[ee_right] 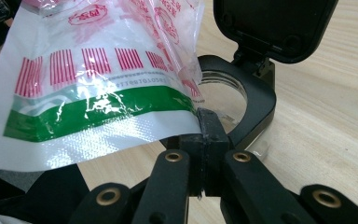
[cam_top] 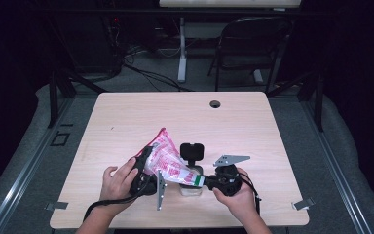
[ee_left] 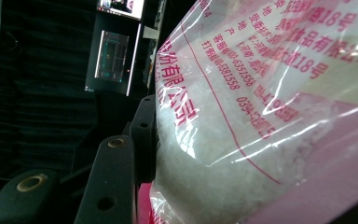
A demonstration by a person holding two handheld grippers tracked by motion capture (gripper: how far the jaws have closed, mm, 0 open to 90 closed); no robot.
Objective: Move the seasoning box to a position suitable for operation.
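Both forearms are coming in from the bottom edge, converging near the table's front. The left hand (cam_top: 119, 181) is gripping the left gripper (cam_top: 145, 168), the right hand (cam_top: 237, 191) the right gripper (cam_top: 205, 181) (jaws pressed tightly together).

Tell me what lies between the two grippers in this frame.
The high view shows a plastic bag spanning from the left gripper to the right gripper, above a container with an open black lid.

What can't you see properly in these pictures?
- High view: the container under the bag is mostly covered by the bag and the grippers.
- Left gripper view: the bag's print runs off the picture's edges.
- Right gripper view: the container's inside is hidden behind the bag's corner.
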